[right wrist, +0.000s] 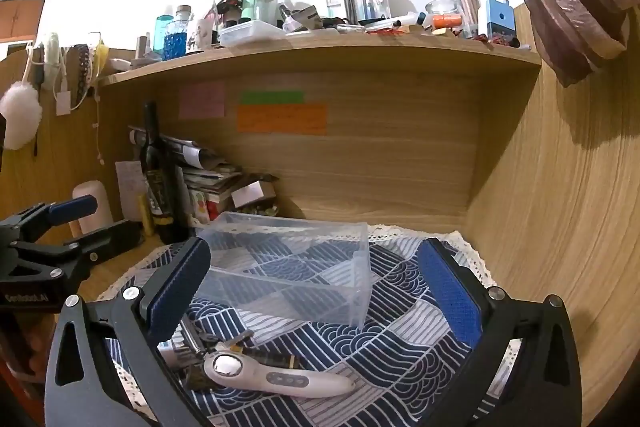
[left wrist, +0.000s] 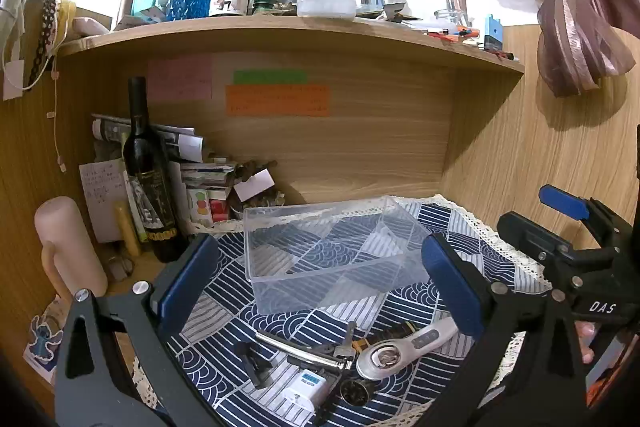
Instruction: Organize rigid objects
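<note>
"das" reads on the right gripper (left wrist: 560, 227) at 3 o'clock; it and the left gripper (left wrist: 316, 287) gape wide, empty, above the clear bin (left wrist: 332, 259).

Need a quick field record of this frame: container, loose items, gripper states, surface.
container: clear plastic bin, empty, upright on the cloth
loose items: white handheld device, keys, white plug adapter, black clip, all outside the bin on its near side
left gripper: open, holding nothing
right gripper: open, holding nothing
surface: blue patterned cloth with lace edge
</note>
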`<state>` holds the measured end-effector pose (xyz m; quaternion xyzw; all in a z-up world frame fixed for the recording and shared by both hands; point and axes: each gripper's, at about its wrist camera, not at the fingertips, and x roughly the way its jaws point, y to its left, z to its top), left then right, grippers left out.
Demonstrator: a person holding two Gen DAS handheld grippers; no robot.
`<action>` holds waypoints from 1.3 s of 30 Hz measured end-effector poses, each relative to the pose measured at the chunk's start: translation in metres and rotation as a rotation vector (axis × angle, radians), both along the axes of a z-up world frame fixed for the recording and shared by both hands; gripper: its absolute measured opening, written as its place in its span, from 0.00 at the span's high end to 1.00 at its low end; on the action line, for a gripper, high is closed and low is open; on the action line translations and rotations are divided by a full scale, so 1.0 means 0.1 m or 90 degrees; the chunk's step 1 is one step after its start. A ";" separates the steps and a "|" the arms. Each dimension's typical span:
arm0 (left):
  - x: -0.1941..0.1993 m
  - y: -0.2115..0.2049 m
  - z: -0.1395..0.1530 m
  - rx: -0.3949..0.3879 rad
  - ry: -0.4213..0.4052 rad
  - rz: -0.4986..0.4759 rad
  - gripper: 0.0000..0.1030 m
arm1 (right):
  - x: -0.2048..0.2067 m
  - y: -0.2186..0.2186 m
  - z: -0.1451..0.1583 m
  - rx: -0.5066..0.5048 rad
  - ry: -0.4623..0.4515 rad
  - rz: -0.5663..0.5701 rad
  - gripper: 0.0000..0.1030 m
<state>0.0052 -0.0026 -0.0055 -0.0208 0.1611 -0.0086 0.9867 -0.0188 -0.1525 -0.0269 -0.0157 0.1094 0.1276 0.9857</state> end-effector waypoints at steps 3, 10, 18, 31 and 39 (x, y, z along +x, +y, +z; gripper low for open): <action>0.00 -0.03 0.00 0.004 -0.003 -0.002 0.00 | 0.00 0.01 0.00 0.003 0.000 0.002 0.00; -0.01 -0.03 0.02 0.003 -0.004 -0.006 0.00 | -0.01 0.02 -0.01 0.006 -0.001 0.007 0.00; -0.02 -0.03 0.06 0.002 -0.007 -0.005 0.00 | -0.01 0.03 0.00 0.008 -0.001 0.008 0.00; -0.02 -0.04 0.10 0.001 -0.010 -0.004 0.00 | -0.01 0.04 0.01 0.011 -0.002 0.013 0.00; -0.02 -0.05 0.11 0.002 -0.011 -0.004 0.00 | -0.03 0.05 0.02 0.017 -0.006 0.016 0.00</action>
